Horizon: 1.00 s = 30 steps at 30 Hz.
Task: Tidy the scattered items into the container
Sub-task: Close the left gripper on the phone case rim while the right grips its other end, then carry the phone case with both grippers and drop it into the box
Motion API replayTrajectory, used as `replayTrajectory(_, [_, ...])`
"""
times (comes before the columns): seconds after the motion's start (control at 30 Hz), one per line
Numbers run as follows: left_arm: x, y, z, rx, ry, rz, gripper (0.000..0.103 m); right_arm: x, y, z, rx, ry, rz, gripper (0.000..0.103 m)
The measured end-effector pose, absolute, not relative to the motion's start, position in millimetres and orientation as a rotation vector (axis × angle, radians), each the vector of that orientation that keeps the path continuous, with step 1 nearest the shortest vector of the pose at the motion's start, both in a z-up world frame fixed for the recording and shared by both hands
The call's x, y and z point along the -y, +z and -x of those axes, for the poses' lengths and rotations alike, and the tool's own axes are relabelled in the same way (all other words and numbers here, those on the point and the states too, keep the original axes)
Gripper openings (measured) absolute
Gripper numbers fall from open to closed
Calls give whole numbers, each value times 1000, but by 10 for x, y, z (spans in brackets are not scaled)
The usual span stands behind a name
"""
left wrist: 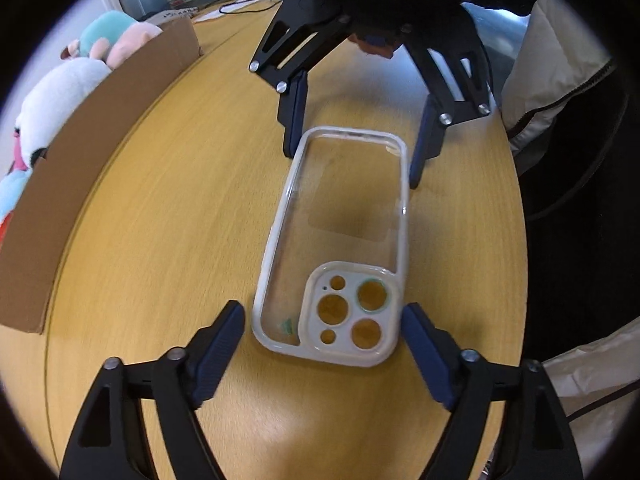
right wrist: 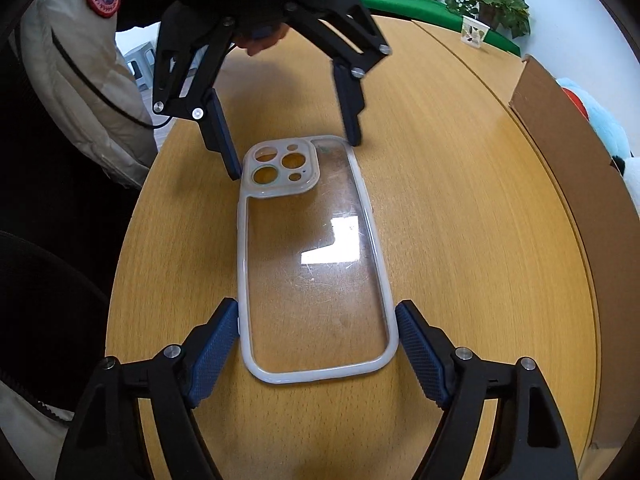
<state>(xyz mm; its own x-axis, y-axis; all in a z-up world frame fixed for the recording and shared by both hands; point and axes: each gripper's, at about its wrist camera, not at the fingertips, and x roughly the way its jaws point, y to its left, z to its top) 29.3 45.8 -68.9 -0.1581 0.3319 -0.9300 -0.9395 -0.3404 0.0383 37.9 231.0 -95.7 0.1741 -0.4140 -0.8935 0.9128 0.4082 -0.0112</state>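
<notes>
Left claw (left wrist: 322, 322): spread wide; its two blue-padded fingers are set on either side of the camera end of the phone case, the right pad at or just beside the rim, the left pad a little apart. Nothing is pinched. In the right wrist view this claw (right wrist: 297, 156) is seen at the far end of the case.

Right claw (right wrist: 317, 322): spread; its two fingers flank the plain end of the case, the pads just beside the rim on both sides. Whether they press it cannot be told. In the left wrist view it (left wrist: 354, 160) is seen at the far end.

Phone case (left wrist: 336, 236): one, clear with a pale rim, laid flat on the table between the two claws, outside the box. Five round holes are counted in its camera block, three large and two small.

Table (left wrist: 160, 200): one, light wood, with a curved edge.

Cardboard box (left wrist: 80, 168): one, standing well apart from the case along the far edge of the table.

Soft toys (left wrist: 60, 96): several seen behind the box wall; an exact count cannot be made.

Paper cup (right wrist: 474, 31): one, far off near potted plants (right wrist: 492, 0).
</notes>
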Motion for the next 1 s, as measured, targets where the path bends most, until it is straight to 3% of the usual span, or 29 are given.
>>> replayTrajectory(0.13, [-479,-694,-188,-801,1634,1106,85,-2332,-956,-375,-984,-1032,-630,83])
replayTrajectory(0.27, [-520,-637,-117,-792,1605,1098,78,-2354,-949,-375,-987,-1027,-633,83])
replayTrajectory(0.4, [-563,-544,3,-802,1606,1091,78,-2386,-904,-346,-993,-1022,-639,83])
replayTrajectory(0.6, [-623,-83,328,-888,1659,994,77,-2312,-702,-156,-1010,-1059,-608,83])
replayTrajectory(0.87, [-718,912,1228,-1088,1774,776,77,-2043,284,465,-1139,-1201,-452,83])
replayTrajectory(1.0, [-371,1099,1538,-1166,1828,713,77,-1900,858,876,-1198,-1260,-374,83])
